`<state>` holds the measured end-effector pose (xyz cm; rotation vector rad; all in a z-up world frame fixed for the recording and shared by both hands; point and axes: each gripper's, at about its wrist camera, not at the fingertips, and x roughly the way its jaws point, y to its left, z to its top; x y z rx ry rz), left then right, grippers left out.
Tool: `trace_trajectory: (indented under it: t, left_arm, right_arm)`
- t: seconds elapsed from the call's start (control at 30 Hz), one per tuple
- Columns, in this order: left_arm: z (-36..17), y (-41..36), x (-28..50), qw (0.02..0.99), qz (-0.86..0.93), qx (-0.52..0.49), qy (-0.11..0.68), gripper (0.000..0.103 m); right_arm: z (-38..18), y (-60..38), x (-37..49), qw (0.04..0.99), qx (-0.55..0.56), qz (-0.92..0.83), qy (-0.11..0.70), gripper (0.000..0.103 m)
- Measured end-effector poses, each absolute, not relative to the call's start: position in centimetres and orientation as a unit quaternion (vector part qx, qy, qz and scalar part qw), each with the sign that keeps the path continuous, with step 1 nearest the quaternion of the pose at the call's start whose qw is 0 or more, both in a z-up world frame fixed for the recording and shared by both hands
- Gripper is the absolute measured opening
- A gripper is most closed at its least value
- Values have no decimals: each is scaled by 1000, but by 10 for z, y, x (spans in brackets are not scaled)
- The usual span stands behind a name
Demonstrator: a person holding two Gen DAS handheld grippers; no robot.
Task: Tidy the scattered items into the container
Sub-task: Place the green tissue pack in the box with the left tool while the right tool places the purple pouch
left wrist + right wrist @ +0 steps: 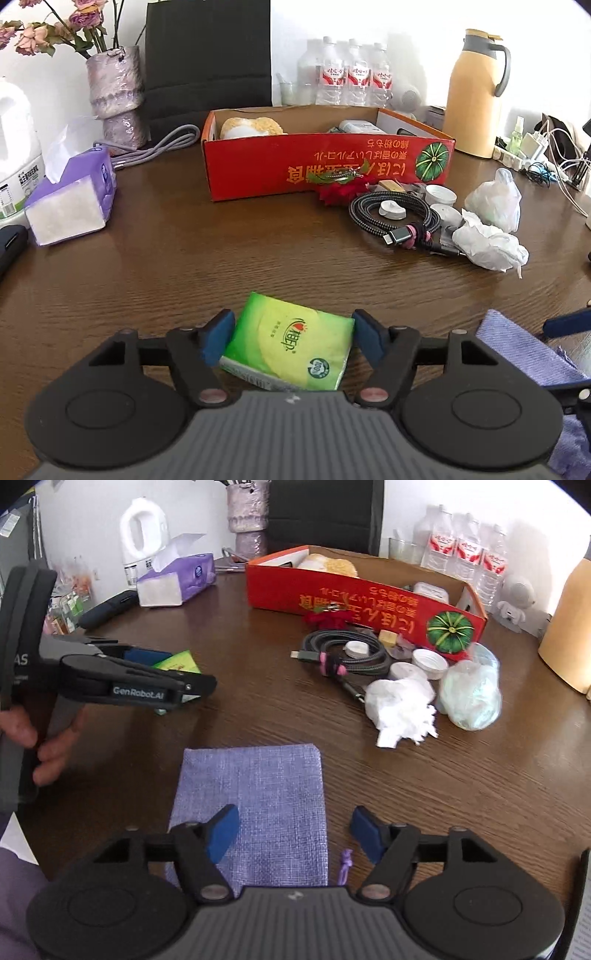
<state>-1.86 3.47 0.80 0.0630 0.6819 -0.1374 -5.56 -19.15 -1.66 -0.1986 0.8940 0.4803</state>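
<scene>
My left gripper (291, 338) is shut on a green tissue packet (291, 343), its blue pads (218, 341) pressing both sides just above the brown table; it also shows in the right wrist view (173, 672). My right gripper (293, 830) is open over a purple cloth pouch (258, 797), not gripping it. The red cardboard box (325, 166) stands at the back with a plush toy (251, 127) inside. In front of it lie a red flower (340, 192), a coiled black cable (395, 218), white caps (439, 194), crumpled tissue (487, 243) and a plastic bag (495, 201).
A purple tissue box (74, 199), a white jug (14, 155) and a vase of dried flowers (114, 96) stand at the left. Water bottles (351, 74), a beige thermos (476, 92) and chargers with cords (546, 158) line the back right.
</scene>
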Motion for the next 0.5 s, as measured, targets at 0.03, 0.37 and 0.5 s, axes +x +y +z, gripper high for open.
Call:
trace_trajectory:
  t: [0.03,0.37,0.5]
  left_arm:
    - [9,35,-19,941,-64,27,332,68]
    - [49,35,-20,960,-58,5,274,67]
    - [86,40,18,970,-59,-19,234,67]
  right_arm:
    - [-16,-191,-54,869,-91,236,426,49]
    - [15,-209,-39,881,-15,287,376,2]
    - [66,-248,1,904,72,290,307,2]
